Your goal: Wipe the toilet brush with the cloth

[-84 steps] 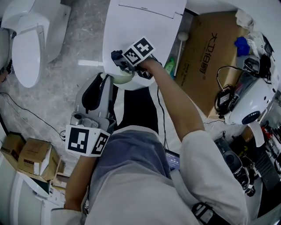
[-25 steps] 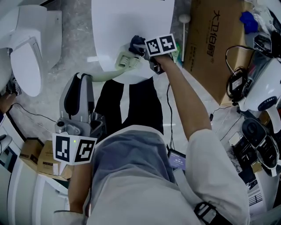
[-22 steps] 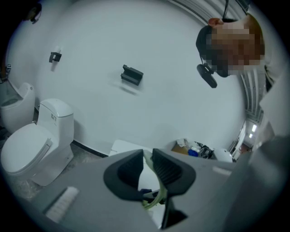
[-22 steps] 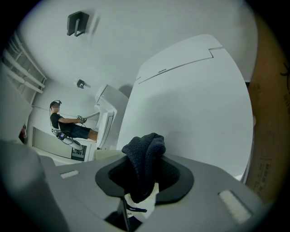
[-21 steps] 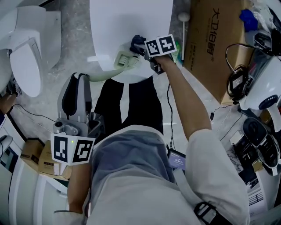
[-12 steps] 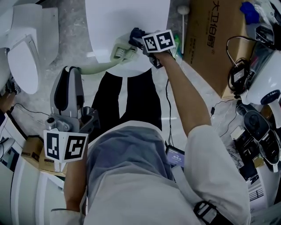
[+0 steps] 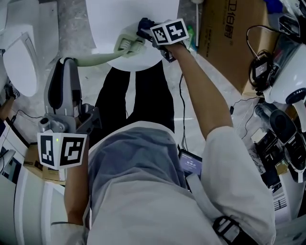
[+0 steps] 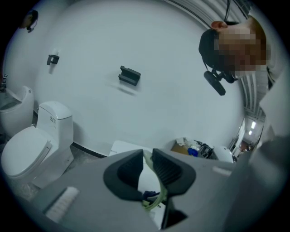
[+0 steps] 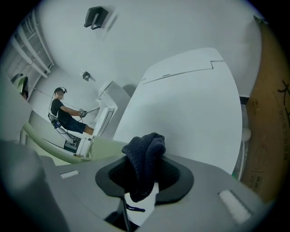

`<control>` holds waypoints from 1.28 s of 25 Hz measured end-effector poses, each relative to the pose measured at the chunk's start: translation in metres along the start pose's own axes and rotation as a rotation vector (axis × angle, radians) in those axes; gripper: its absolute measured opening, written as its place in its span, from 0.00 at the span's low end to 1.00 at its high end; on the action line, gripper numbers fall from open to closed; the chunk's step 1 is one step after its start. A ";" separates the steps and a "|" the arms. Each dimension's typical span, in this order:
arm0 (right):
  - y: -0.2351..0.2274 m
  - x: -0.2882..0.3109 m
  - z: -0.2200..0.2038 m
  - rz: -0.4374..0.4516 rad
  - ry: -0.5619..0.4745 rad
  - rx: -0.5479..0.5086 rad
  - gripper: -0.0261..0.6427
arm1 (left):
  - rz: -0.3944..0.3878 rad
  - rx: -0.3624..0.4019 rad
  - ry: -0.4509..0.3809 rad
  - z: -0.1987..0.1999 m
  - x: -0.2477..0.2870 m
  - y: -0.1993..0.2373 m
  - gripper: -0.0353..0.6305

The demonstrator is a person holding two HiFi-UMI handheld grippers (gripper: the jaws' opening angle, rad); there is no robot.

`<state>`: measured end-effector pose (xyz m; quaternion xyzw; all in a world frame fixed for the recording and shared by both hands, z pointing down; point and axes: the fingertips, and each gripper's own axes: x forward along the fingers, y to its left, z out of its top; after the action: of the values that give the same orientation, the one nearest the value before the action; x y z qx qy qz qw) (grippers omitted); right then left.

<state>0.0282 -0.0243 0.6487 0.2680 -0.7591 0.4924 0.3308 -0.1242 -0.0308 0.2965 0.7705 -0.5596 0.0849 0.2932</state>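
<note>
The pale green toilet brush is held level over the front of a white closed toilet lid. Its thin handle runs left into my left gripper, which is shut on it. The same handle shows between the jaws in the left gripper view. My right gripper is shut on a dark blue cloth, which lies against the far end of the brush head. In the right gripper view the cloth bulges out of the gripper, with the brush to the left.
A second white toilet stands at the left. A brown cardboard box lies right of the lid. A white rounded device and cables crowd the right side. Another person stands far off in the right gripper view.
Both grippers and the brush have drifted up and left in the head view. The cloth stays at the brush head and the left gripper keeps its hold on the handle.
</note>
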 end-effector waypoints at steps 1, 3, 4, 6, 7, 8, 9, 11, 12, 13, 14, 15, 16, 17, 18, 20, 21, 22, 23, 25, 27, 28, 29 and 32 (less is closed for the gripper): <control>0.000 0.000 -0.002 0.002 0.008 -0.009 0.21 | 0.000 0.005 -0.001 0.000 0.000 -0.001 0.05; 0.001 -0.001 -0.005 0.006 0.026 -0.035 0.21 | 0.001 0.014 -0.003 -0.001 0.000 -0.002 0.05; 0.001 -0.002 -0.005 0.006 0.035 -0.049 0.21 | 0.002 0.017 -0.005 0.000 0.001 -0.003 0.05; 0.001 -0.004 -0.006 0.006 0.052 -0.078 0.21 | 0.001 0.022 -0.007 0.001 0.001 -0.003 0.05; 0.001 -0.005 -0.008 0.005 0.060 -0.091 0.21 | 0.001 0.023 -0.007 0.001 0.002 -0.004 0.05; 0.000 -0.006 -0.010 0.005 0.067 -0.102 0.21 | 0.001 0.023 -0.007 0.000 0.002 -0.004 0.05; -0.001 -0.006 -0.012 0.006 0.074 -0.108 0.21 | 0.001 0.023 -0.006 0.000 0.002 -0.003 0.05; -0.003 -0.007 -0.016 0.009 0.082 -0.110 0.21 | 0.000 0.023 -0.006 0.000 0.003 -0.003 0.05; -0.004 -0.008 -0.018 0.011 0.085 -0.108 0.21 | -0.001 0.023 -0.007 0.000 0.004 -0.002 0.05; -0.004 -0.009 -0.020 0.013 0.087 -0.106 0.21 | -0.002 0.023 -0.007 0.000 0.005 -0.002 0.05; -0.005 -0.009 -0.022 0.016 0.090 -0.105 0.21 | -0.004 0.023 -0.007 0.001 0.006 -0.002 0.05; -0.005 -0.010 -0.025 0.018 0.094 -0.105 0.21 | -0.005 0.023 -0.006 0.001 0.007 -0.002 0.05; -0.005 -0.011 -0.028 0.020 0.097 -0.107 0.21 | -0.006 0.021 -0.007 0.001 0.008 -0.002 0.05; -0.005 -0.011 -0.030 0.021 0.098 -0.109 0.21 | -0.005 0.019 -0.007 0.001 0.008 -0.002 0.05; -0.004 -0.011 -0.033 0.021 0.097 -0.109 0.21 | -0.005 0.016 -0.008 0.001 0.008 -0.001 0.05; 0.001 -0.009 -0.038 0.023 0.094 -0.100 0.21 | -0.005 0.013 -0.009 0.002 0.007 0.003 0.05; 0.003 -0.008 -0.039 0.021 0.085 -0.088 0.21 | -0.005 0.013 -0.010 0.003 0.008 0.004 0.05; 0.004 -0.007 -0.040 0.016 0.069 -0.069 0.21 | -0.007 0.012 -0.012 0.003 0.008 0.005 0.05; 0.003 -0.007 -0.041 0.010 0.046 -0.042 0.21 | -0.009 0.011 -0.014 0.003 0.009 0.004 0.05; 0.001 -0.009 -0.043 -0.007 -0.006 0.029 0.21 | -0.013 0.008 -0.014 0.002 0.009 0.004 0.05; -0.001 -0.011 -0.045 -0.027 -0.062 0.114 0.21 | -0.018 0.004 -0.013 0.002 0.009 0.006 0.05; 0.000 -0.011 -0.046 -0.036 -0.092 0.159 0.21 | -0.021 0.003 -0.013 0.003 0.009 0.008 0.05; 0.000 -0.011 -0.046 -0.046 -0.122 0.202 0.21 | -0.025 0.004 -0.012 0.004 0.009 0.010 0.05; 0.002 -0.013 -0.051 -0.079 -0.197 0.307 0.20 | -0.040 0.012 -0.007 0.007 0.011 0.013 0.05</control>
<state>0.0474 0.0249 0.6528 0.3919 -0.6927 0.5605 0.2290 -0.1339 -0.0459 0.3005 0.7837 -0.5445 0.0796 0.2881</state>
